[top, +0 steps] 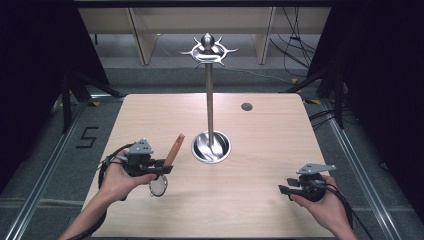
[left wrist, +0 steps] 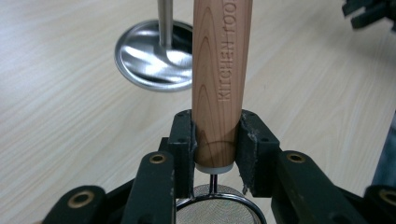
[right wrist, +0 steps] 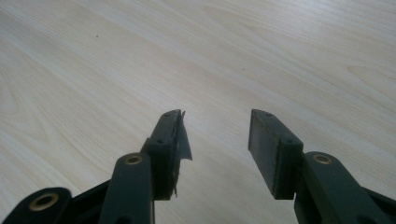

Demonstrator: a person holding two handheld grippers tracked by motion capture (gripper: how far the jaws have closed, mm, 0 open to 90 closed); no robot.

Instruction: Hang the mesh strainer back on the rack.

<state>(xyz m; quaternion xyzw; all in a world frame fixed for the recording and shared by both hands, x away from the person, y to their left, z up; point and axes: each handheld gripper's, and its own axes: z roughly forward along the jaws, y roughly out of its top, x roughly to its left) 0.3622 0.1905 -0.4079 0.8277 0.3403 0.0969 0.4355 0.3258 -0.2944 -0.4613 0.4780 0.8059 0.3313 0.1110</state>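
At the lower left of the high view, the left tool (top: 161, 169) pinched a small strainer (top: 165, 167) low on its wooden handle, so the long free end could have swung and slipped. At the lower right, the right tool (top: 286, 189) sat spread and empty above the table (top: 270, 145). Farther up at centre, the tilted handle stood near the steel hook stand (top: 210, 100), which a careless lift might have knocked.

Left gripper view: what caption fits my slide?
Black left gripper clamps a wooden-handled mesh strainer near a shiny steel stand base.
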